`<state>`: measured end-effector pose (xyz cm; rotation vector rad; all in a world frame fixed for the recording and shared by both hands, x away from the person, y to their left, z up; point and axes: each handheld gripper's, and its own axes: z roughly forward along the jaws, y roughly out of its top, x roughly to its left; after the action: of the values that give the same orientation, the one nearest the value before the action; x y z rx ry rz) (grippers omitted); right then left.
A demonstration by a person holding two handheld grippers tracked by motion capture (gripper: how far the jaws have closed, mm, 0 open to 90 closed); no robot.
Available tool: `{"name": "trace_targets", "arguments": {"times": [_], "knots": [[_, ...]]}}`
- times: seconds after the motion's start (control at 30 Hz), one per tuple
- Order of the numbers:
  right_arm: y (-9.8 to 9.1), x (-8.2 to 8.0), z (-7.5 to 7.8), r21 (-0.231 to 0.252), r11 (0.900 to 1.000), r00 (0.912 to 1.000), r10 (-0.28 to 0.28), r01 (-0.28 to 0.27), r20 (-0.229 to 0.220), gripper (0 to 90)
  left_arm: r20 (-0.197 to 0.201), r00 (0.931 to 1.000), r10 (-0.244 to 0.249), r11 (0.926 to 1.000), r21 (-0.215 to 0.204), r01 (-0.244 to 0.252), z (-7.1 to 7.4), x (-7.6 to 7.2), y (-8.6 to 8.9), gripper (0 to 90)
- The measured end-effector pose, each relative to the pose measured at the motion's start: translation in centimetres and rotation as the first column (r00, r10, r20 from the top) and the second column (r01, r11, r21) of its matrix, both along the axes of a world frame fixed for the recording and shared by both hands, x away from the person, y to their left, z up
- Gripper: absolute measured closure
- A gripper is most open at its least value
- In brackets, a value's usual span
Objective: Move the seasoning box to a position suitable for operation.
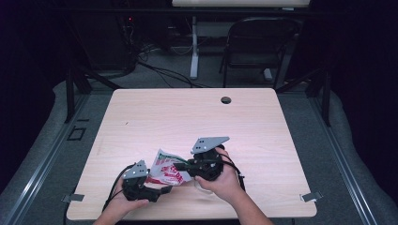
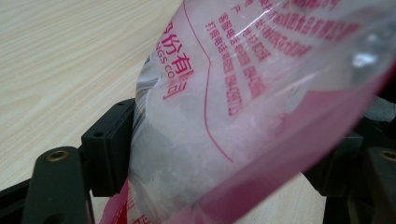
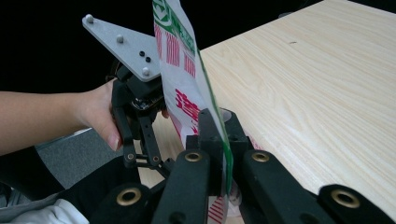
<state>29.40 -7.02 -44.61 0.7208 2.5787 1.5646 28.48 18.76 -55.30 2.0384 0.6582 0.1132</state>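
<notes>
The wooden table (image 1: 197,117) carries the work near its front edge, a little left of the middle, with a round cable hole (image 1: 226,100) close to its far edge. Beyond the far edge stands a dark folding chair (image 1: 256,44) on the grey floor.

Over the front part of the table a plastic bag (image 1: 166,169) is held up between the two tools, lifted off the wood (clear film printed in red, with a green band along one edge). In the left gripper view its film bulges between the black jaws and shows a pale, grainy content inside.

The right gripper (image 3: 219,154) is clenched flat on the bag's green edge, its jaws pressed together with the film between them. The left gripper (image 1: 162,190) sits nearer the front left corner and grasps the bag's lower part, its jaws standing against the film on either side. A hand (image 3: 100,116) wraps the left gripper's body, seen in the right gripper view.
</notes>
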Motion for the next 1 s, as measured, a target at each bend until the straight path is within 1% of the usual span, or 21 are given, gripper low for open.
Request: {"name": "trace_targets", "arguments": {"times": [0.07,0.17,0.23,0.3,0.37,0.43,0.53,0.6,0.7,0.73,0.77,0.87,0.93,0.97,1.0], "knots": [[-0.04,-0.02,0.06,-0.001,1.0,1.0,-0.001,0.001,0.002,90.0,0.001,1.0,-0.001,0.9999,0.013,0.001,-0.15,0.03,-0.02,24.5],[-0.04,-0.05,0.12,0.006,1.0,1.0,-0.001,0.001,0.001,90.0,-0.009,1.0,0.002,0.9999,0.016,-0.002,-0.42,0.14,-0.08,25.3],[-0.1,-0.06,0.15,0.013,0.9999,1.0,0.004,-0.004,-0.001,90.0,-0.008,1.0,0.005,0.9999,0.016,-0.004,-0.48,0.16,-0.03,27.5],[-0.16,-0.08,0.2,0.013,0.9999,1.0,0.001,-0.001,0.002,90.0,-0.01,0.9999,0.008,0.9999,0.015,-0.008,-0.49,0.17,-0.02,31.6],[-0.19,-0.05,0.2,0.021,0.9998,1.0,0.002,-0.002,-0.001,90.0,-0.003,0.9999,0.015,0.9997,0.021,-0.015,-0.49,0.17,-0.03,34.9],[-0.24,0.0,0.18,0.018,0.9998,1.0,0.002,-0.002,-0.001,90.0,0.005,0.9999,0.014,0.9994,0.03,-0.014,-0.49,0.15,-0.07,37.9],[-0.2,0.0,0.09,0.019,0.9998,1.0,-0.004,0.004,-0.002,90.0,0.007,0.9999,0.009,0.9993,0.035,-0.01,-0.49,0.12,-0.13,43.0],[-0.2,0.03,0.06,0.014,0.9999,1.0,0.0,0.0,-0.004,90.0,0.014,0.9998,0.01,0.9988,0.048,-0.01,-0.5,0.07,-0.24,46.4],[-0.19,0.03,0.03,0.01,0.9999,1.0,-0.003,0.003,-0.001,90.0,0.021,0.9996,0.017,0.9985,0.051,-0.018,-0.54,0.05,-0.32,48.4],[-0.19,0.04,0.0,0.014,0.9999,1.0,-0.005,0.005,-0.002,90.0,0.022,0.9995,0.021,0.9982,0.056,-0.022,-0.5,0.08,-0.33,49.4],[-0.25,0.08,0.01,0.011,0.9999,1.0,-0.006,0.006,-0.001,90.0,0.031,0.9989,0.037,0.9971,0.066,-0.038,-0.44,0.05,-0.37,51.1],[-0.32,0.16,-0.05,0.007,0.9999,0.9999,-0.014,0.014,0.001,90.0,0.034,0.9985,0.043,0.9966,0.069,-0.045,-0.38,0.09,-0.37,53.1],[-0.34,0.19,-0.11,0.012,0.9998,0.9999,-0.014,0.014,-0.001,90.0,0.052,0.997,0.058,0.9944,0.085,-0.062,-0.18,0.05,-0.3,54.6],[-0.34,0.19,-0.11,0.012,0.9998,0.9999,-0.014,0.014,-0.001,90.0,0.052,0.997,0.058,0.9944,0.085,-0.062,-0.18,0.05,-0.3,55.2],[-0.36,0.2,-0.14,0.015,0.9997,0.9998,-0.018,0.018,-0.002,90.0,0.058,0.996,0.068,0.9929,0.093,-0.073,-0.02,-0.01,-0.31,55.7]]}}
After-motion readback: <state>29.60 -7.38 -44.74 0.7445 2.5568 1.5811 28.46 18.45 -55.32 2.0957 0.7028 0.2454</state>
